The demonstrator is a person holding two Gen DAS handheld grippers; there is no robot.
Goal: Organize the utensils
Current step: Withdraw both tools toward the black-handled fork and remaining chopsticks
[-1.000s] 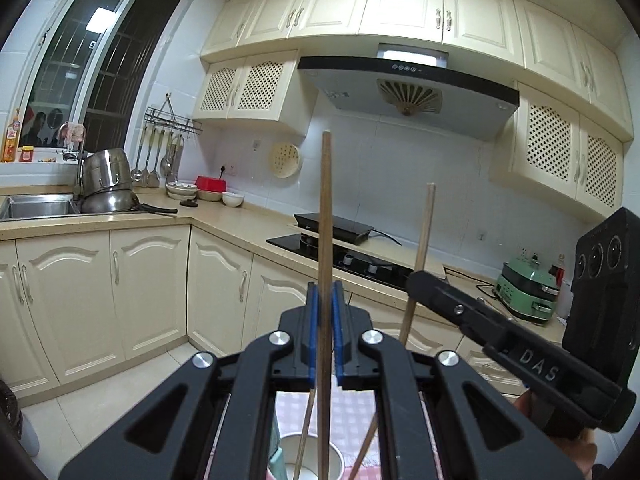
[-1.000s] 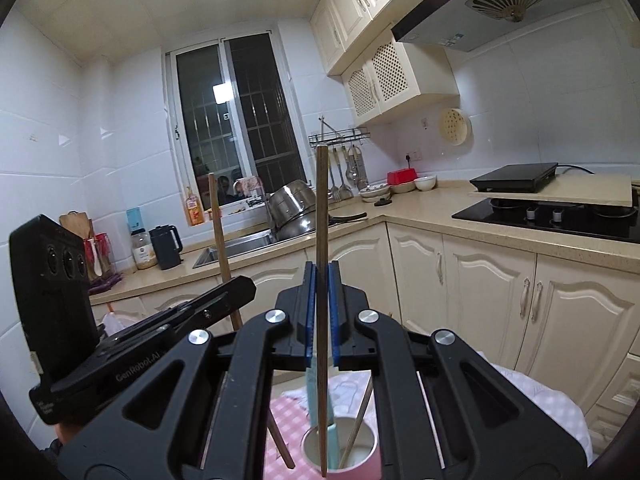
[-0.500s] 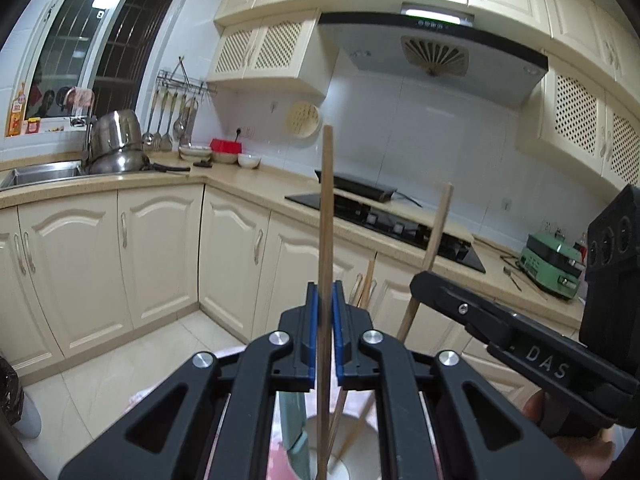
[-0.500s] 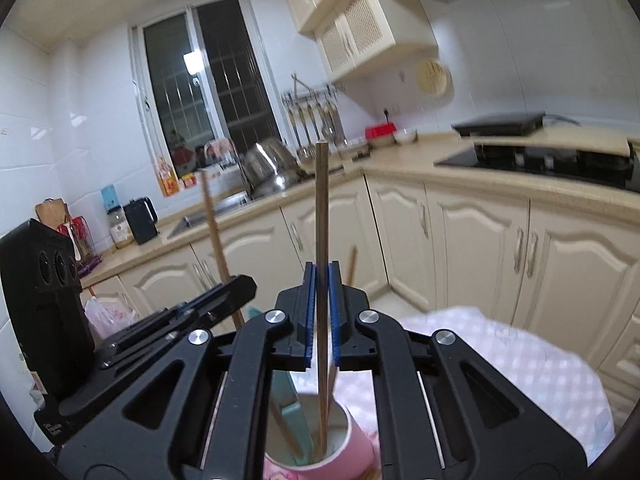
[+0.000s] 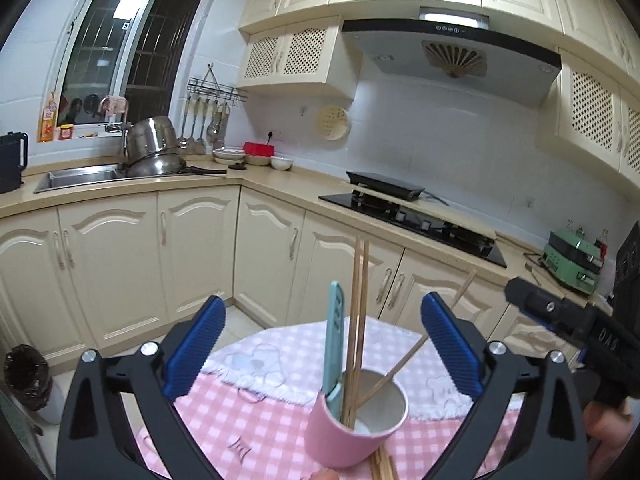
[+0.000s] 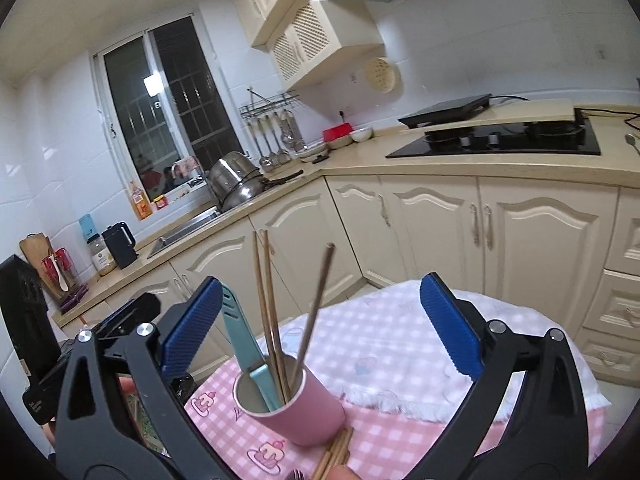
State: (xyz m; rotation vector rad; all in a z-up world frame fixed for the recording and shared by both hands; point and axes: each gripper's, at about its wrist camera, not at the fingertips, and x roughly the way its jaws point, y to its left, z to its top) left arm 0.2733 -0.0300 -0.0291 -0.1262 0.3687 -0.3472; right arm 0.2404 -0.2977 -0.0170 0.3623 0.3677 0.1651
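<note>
A pink cup stands on the pink checked tablecloth. It holds a teal-handled utensil and several wooden chopsticks. My left gripper is open and empty, its blue pads on either side above the cup. In the right wrist view the cup holds the teal utensil and chopsticks. My right gripper is open and empty above it. More chopsticks lie on the cloth in front of the cup.
The other gripper's black body shows at the right edge and at the left edge. Cream cabinets, a sink with steel pots and a black hob line the counter behind the table.
Both grippers have opened and let go of their chopsticks, which now stand in the pink cup. Both views have tilted down onto the cup.
</note>
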